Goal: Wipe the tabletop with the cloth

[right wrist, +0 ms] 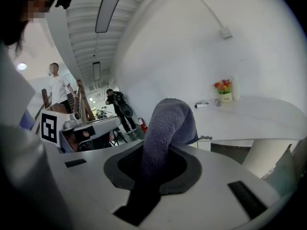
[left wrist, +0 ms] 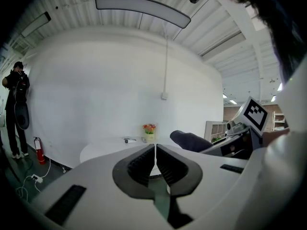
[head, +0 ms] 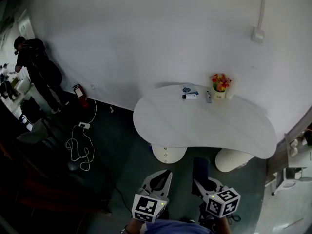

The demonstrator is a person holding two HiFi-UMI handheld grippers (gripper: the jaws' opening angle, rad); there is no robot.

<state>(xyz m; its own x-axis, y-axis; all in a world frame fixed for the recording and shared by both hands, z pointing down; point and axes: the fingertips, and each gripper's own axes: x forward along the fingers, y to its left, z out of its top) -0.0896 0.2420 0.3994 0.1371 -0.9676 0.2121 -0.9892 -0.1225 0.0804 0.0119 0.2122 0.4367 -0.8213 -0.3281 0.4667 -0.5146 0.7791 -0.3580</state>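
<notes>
Holding the dark blue-grey terry cloth (right wrist: 170, 123) pinched between its closed jaws, the right gripper (head: 202, 181) hangs short of the white kidney-shaped tabletop (head: 204, 128). The cloth's free end bulges forward above the jaws and touches nothing. The left gripper (left wrist: 156, 163) has its jaws almost together, with only a hairline slit between them, and grips nothing.

The wipe has probably not begun. The cloth needs carrying forward over the near edge, then pressing flat so that fabric, not jaw tips, meets the surface, then sweeping in long overlapping strokes.

At the far edge stand a small pot of orange and red flowers (head: 220, 86), a white tube (head: 190, 96) and a small grey bottle (head: 208, 98). Strokes should stop short of these, or they may be knocked over.

Two white ribbed pedestals (head: 168, 153) sit under the table. On the dark floor to the left lie a white coiled cable (head: 80, 149) and a red fire extinguisher (head: 81, 95), with a person in dark clothes (head: 36, 69) well apart.
</notes>
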